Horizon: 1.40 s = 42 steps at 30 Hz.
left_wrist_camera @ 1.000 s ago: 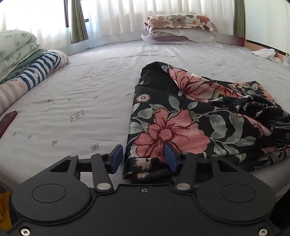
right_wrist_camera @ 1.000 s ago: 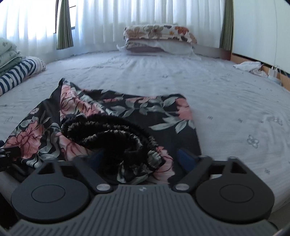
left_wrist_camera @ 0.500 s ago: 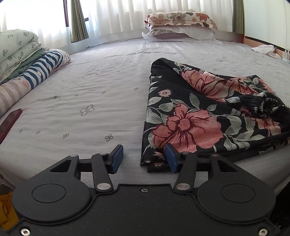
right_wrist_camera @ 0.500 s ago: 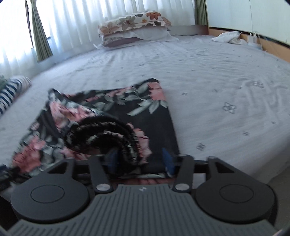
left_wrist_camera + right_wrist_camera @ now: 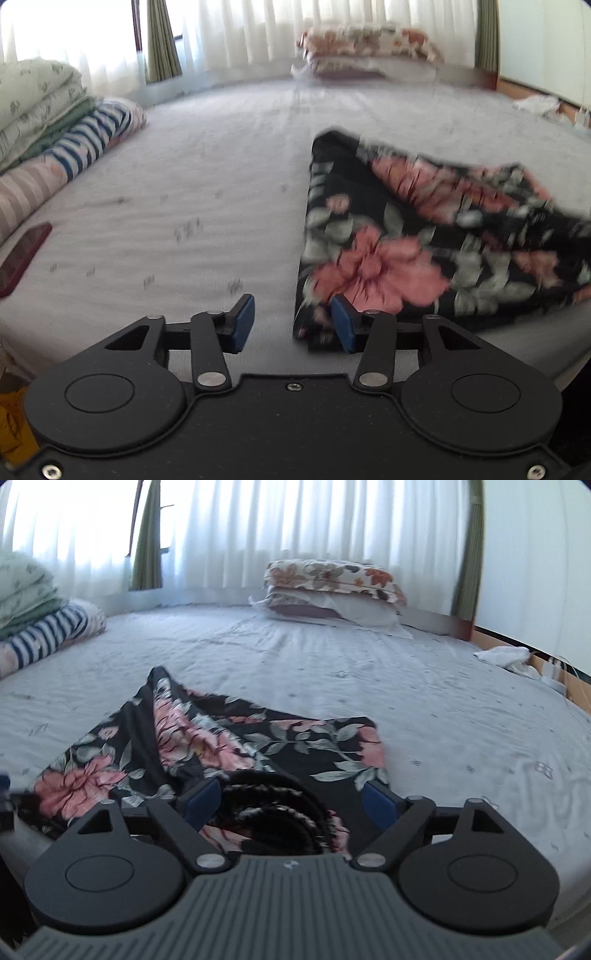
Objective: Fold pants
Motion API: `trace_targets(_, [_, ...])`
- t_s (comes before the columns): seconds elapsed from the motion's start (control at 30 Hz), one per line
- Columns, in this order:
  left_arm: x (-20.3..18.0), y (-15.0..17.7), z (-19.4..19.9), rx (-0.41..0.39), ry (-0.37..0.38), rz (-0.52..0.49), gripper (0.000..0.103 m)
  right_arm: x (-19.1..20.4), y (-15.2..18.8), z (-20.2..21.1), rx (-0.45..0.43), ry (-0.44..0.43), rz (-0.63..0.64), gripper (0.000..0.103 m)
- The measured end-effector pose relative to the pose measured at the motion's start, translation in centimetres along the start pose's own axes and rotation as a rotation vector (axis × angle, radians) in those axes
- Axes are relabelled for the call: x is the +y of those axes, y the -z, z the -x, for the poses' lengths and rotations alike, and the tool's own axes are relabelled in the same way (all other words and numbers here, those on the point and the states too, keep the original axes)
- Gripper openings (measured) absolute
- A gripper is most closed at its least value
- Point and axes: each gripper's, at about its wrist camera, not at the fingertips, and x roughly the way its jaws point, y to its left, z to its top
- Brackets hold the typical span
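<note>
Black floral pants (image 5: 406,240) lie folded into a rough rectangle on the grey bed sheet (image 5: 203,184). My left gripper (image 5: 291,325) hovers at their near left corner. Its jaws are closing, the corner's edge lies just inside the right blue pad (image 5: 341,325), and bare sheet shows by the left pad. In the right wrist view the pants (image 5: 258,738) spread away to the left, with the ruffled black waistband (image 5: 273,812) bunched at the near edge. My right gripper (image 5: 291,803) straddles that waistband, its jaws are opening, and neither pad presses on the cloth.
Two pillows (image 5: 332,587) are stacked at the far side by the curtains. Folded bedding and a striped cloth (image 5: 85,136) sit along the left. A red phone (image 5: 22,254) lies near the left edge. White cloth (image 5: 506,657) rests at the far right, by the wooden frame.
The right jaws have spread wide apart around the waistband, and that view has lifted. The left gripper has backed away from the pants corner and its jaws have narrowed a little.
</note>
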Motion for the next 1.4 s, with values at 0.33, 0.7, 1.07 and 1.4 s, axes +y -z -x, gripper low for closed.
trace_targets(0.33, [-2.1,0.2,-3.2,0.044,-0.002,-0.083,0.038,4.5,-0.3,-4.7,0.087,-0.024,0.146,0.092])
trace_targets(0.7, [-1.4,1.6,-3.1,0.014,0.009,-0.068,0.038,-1.9,-4.3,-8.1,0.036,0.251,0.016,0.081])
trace_targets(1.07, [-1.2,1.6,-3.0,0.008,0.017,-0.066,0.038,-7.5,-3.1,-4.9,0.001,0.17,-0.217,0.09])
trace_targets(1.4, [-0.8,1.7,-2.6,0.026,0.036,-0.058,0.038,-0.6,1.5,-3.5,0.122,0.092,0.08,0.09])
